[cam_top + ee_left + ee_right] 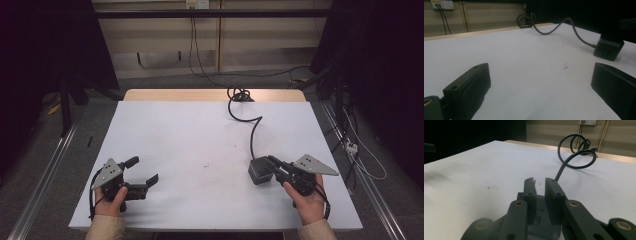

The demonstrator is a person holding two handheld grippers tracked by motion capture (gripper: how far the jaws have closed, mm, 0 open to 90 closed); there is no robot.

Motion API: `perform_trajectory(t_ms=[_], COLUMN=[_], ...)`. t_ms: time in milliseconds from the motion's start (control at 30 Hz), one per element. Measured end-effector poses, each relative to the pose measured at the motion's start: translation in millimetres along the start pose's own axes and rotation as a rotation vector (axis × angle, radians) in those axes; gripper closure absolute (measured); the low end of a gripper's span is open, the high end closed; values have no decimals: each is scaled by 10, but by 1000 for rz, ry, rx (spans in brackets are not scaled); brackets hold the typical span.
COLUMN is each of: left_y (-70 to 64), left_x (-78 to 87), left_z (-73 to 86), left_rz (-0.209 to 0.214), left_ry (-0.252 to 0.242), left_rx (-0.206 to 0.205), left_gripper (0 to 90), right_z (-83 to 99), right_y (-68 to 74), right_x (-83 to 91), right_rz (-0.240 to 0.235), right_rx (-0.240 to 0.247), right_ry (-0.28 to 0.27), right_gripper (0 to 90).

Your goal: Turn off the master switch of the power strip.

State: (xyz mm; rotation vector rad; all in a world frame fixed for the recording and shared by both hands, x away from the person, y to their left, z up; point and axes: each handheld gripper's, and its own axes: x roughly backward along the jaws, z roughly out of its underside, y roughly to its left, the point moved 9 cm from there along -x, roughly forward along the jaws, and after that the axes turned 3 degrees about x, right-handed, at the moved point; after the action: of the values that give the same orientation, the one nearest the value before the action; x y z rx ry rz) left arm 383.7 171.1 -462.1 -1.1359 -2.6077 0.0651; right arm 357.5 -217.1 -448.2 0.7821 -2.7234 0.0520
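Dark power adapter (260, 170) on the white table (200, 130) — right gripper (274, 167) at it.

The adapter sits near the table's right front corner, its black cable (252, 127) curling off to a coil at the far edge. The right gripper's jaws stand nearly together over the adapter; whether they pinch it I cannot tell. Well left of the adapter, the left gripper (142, 172) rests with jaws spread wide — nothing between them.
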Motion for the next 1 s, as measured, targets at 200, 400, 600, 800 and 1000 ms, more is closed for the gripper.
perform_trajectory(t_ms=[200,400,600,800,1000], left_y=[0,1,0,2,-7], left_x=[1,4,3,8,9], left_z=[-1,-2,-4,-11,-15], left_rz=[1,2,2,-1,1], left_ry=[-1,-1,-4,-12,-11], left_rx=[1,0,2,8,4], left_gripper=[22,22,22,22,22], right_z=[25,37,38,50,67], right_y=[44,89,127,148,160], right_x=[-17,-29,-34,-42,-51], right_rz=[-43,-74,-83,-89,-88], right_rx=[-30,-36,-8,-1,21], right_ry=[16,32,47,61,84], right_gripper=[840,895,900,900,900])
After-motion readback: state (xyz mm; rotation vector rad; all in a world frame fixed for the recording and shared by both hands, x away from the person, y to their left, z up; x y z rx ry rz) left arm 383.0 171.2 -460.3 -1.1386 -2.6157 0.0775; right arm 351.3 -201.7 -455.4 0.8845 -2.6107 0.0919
